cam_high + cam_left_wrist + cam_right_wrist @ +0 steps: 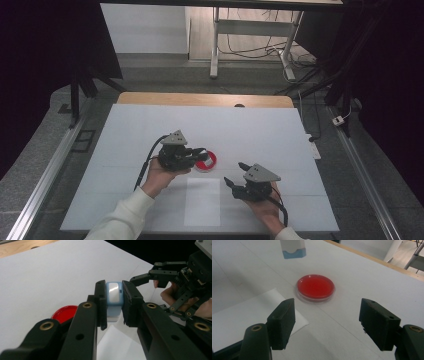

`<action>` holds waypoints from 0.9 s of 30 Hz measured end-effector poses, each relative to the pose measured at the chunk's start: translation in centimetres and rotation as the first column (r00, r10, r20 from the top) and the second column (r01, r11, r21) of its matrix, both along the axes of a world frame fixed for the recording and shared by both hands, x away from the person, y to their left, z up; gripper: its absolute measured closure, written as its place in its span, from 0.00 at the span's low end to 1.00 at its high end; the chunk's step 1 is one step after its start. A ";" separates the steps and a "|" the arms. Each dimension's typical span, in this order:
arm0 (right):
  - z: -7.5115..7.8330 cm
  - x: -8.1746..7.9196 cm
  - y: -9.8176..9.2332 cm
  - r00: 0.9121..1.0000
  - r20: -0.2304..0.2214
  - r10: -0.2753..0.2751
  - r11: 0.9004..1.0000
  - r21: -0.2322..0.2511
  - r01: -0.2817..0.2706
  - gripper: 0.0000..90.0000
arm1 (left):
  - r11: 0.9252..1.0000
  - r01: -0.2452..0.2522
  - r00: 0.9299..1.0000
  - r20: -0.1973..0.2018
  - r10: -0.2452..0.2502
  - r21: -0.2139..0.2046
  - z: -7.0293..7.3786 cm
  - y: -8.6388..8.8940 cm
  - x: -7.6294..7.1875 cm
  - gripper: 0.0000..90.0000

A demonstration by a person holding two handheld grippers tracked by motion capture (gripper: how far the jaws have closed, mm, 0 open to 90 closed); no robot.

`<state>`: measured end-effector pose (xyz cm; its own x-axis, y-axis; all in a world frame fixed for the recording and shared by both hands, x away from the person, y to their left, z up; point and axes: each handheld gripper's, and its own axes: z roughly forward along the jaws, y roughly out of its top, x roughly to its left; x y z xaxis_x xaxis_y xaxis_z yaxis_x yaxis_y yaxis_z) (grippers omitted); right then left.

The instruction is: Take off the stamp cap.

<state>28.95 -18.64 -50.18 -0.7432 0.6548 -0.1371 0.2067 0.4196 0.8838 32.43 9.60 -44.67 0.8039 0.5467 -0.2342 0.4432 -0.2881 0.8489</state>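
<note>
White-covered table (150, 130) under dim room light, dark curtains at both sides. Nearest the camera, a sheet of white paper (202, 201) lying flat between the two forearms. Right gripper (233, 175) held low beside that sheet, jaws spread wide with nothing between them. Seen along those jaws: paper corner by the left-hand jaw, red dish (315, 287) straight ahead in the gap, resting on the cloth well beyond the fingertips. Left gripper (115, 305) raised above the table (cable trailing back over the wrist), jaws pinching a pale blue device (114, 293) with a glossy white face, one pad on each flank. Lower end of that device hanging free below the jaws, above and behind the dish in the right gripper view. Red dish off the left-hand jaw of the left gripper, lower down on the cloth. Farther back: bare wooden table edge (200, 98), then a grey floor and a metal desk frame (250, 40) with loose cables.
</note>
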 end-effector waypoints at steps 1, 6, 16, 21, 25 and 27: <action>0.0 0.0 0.2 1.000 0.002 0.003 1.000 0.004 -0.003 0.32 | 1.000 0.000 1.000 0.000 0.000 0.000 0.0 0.0 0.0 0.84; 0.0 0.2 1.3 1.000 0.005 0.017 1.000 0.004 -0.017 0.33 | 1.000 0.001 1.000 -0.005 -0.001 -0.001 -0.2 -0.3 0.1 0.84; 0.3 0.4 3.2 0.999 0.021 0.043 0.999 -0.010 -0.042 0.34 | 1.000 -0.002 1.000 -0.004 0.002 -0.002 -0.2 -0.3 0.2 0.84; 0.4 0.4 4.0 0.998 0.032 0.045 0.999 -0.026 -0.044 0.35 | 1.000 -0.006 1.000 -0.006 0.006 -0.003 -0.2 -0.2 0.2 0.84; 0.5 0.6 4.5 0.998 0.033 0.047 0.999 -0.027 -0.047 0.36 | 1.000 -0.007 1.000 -0.007 0.007 -0.002 -0.3 -0.2 0.2 0.84; 0.4 0.7 4.7 0.999 0.029 0.045 0.999 -0.028 -0.045 0.36 | 1.000 -0.007 1.000 -0.008 0.007 -0.003 -0.3 -0.2 0.2 0.84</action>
<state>29.63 -13.92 -49.74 -0.7672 0.6165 -0.1771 0.1610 0.4524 0.8771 32.64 9.35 -44.96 0.7980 0.5517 -0.2424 0.4523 -0.2826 0.8459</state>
